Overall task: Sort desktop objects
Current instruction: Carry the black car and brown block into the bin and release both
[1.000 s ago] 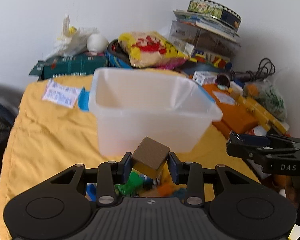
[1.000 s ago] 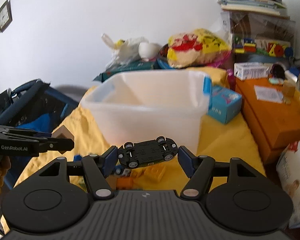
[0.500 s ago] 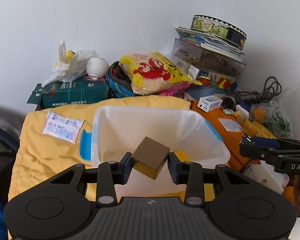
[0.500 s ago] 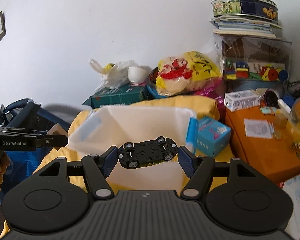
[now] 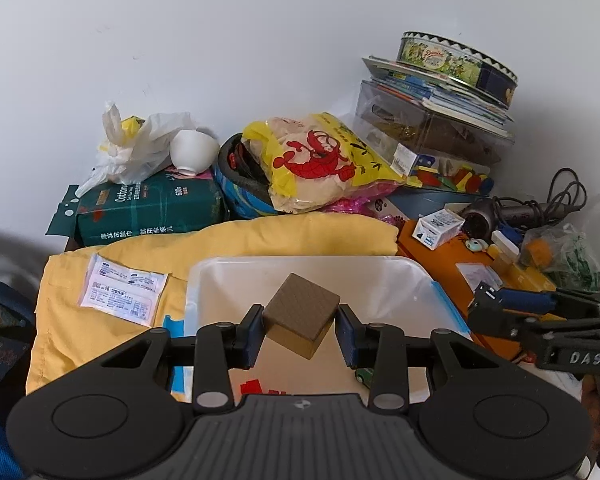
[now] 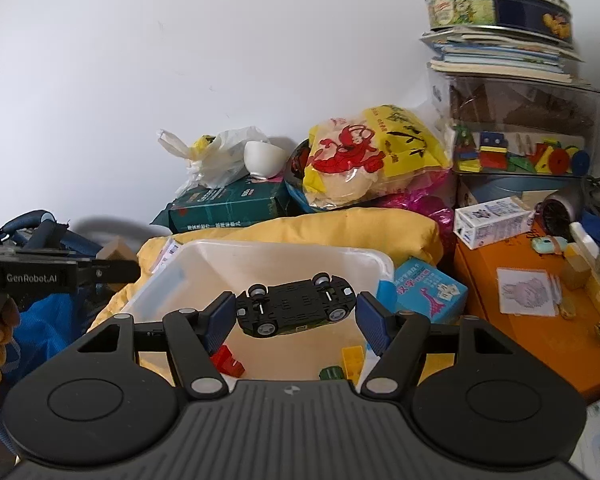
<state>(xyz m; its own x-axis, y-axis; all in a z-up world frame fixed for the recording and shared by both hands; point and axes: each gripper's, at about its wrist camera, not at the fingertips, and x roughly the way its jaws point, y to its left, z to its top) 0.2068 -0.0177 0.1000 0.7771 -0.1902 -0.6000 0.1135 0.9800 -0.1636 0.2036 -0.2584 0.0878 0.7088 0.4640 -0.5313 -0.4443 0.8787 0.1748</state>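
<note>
My left gripper is shut on a brown and yellow sponge block, tilted on one corner, held above the open white plastic bin. In the right wrist view my right gripper is shut on a dark toy car, turned underside up with its wheels showing, over the same bin. Inside the bin lie a red brick, a yellow brick and a small green toy. Each gripper shows at the edge of the other's view: the right gripper, the left gripper.
The bin rests on a yellow cloth with a white sachet on it. Behind stand a green tissue pack, a yellow snack bag, a clear box with books and a tin. An orange box and a blue carton lie right.
Both grippers have risen and moved forward with their loads. The bin, seen from the side before, now lies below them with its inside showing.
</note>
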